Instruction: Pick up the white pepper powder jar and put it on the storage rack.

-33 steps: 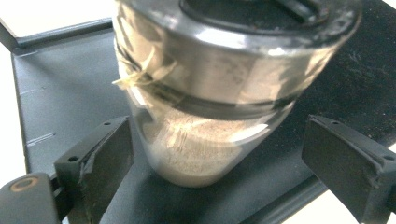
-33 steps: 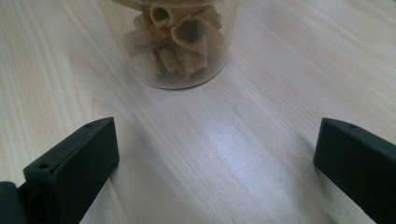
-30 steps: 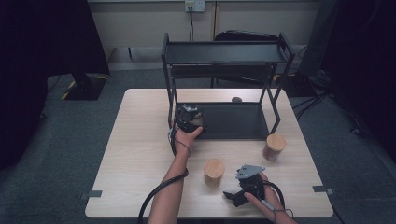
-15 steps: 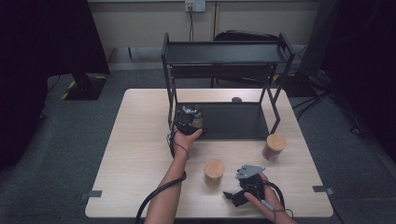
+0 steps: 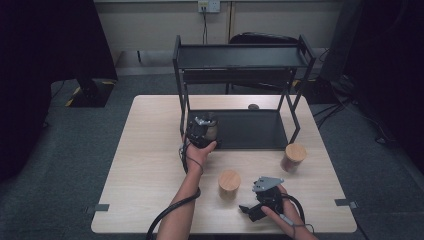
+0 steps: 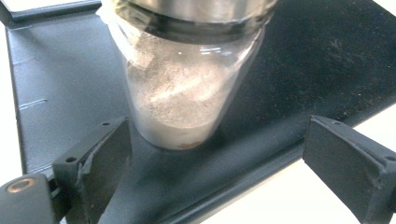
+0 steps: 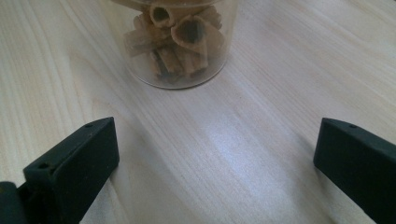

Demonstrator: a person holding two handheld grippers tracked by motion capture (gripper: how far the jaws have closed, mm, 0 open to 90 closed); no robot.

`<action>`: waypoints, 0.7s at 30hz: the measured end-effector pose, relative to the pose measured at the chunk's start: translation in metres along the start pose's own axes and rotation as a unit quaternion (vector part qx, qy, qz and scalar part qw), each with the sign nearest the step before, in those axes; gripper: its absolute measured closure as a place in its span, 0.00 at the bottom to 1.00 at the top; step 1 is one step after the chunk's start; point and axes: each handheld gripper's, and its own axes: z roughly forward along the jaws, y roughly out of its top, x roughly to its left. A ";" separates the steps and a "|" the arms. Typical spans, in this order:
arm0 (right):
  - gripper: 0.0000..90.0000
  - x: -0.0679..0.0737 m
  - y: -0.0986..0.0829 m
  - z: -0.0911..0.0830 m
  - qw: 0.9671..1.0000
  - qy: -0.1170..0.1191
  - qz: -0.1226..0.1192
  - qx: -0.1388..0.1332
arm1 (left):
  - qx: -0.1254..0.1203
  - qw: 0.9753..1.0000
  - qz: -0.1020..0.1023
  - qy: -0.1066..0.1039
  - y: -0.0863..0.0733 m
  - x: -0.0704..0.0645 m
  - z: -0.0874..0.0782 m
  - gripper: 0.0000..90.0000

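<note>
A clear jar of pale powder (image 6: 184, 93) with a metal lid stands on the lower shelf (image 6: 56, 84) of a black two-level rack (image 5: 240, 55), at its front left corner. My left gripper (image 6: 217, 140) is open, its jaws on either side of the jar's base and apart from it. In the high view the left gripper (image 5: 204, 124) sits at that corner. My right gripper (image 7: 217, 135) is open over bare table, facing a glass jar of brown rolled sticks (image 7: 175, 42). That wooden-lidded jar (image 5: 229, 181) stands left of the right gripper (image 5: 248, 211).
A second wooden-lidded jar (image 5: 293, 156) stands by the rack's front right leg. A small dark round object (image 5: 253, 106) lies on the table (image 5: 150, 165) behind the lower shelf. The rack's upper shelf overhangs the lower one. Cables trail from both grippers toward the near edge.
The left gripper has shifted very slightly toward the table's front. The right gripper and the jars have not moved.
</note>
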 end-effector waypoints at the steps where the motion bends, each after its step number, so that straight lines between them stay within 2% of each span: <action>1: 0.00 0.000 0.000 0.000 1.000 0.000 0.000 0.000 | 0.001 1.000 0.003 -0.002 -0.001 -0.001 -0.001 0.09; 12: 0.00 0.000 0.000 0.000 1.000 0.000 0.000 0.000 | 0.002 1.000 0.012 -0.018 -0.004 -0.004 -0.007 0.08; 21: 0.00 0.000 0.000 0.000 1.000 0.000 0.000 0.000 | 0.003 0.999 0.026 -0.041 -0.013 -0.004 -0.012 0.08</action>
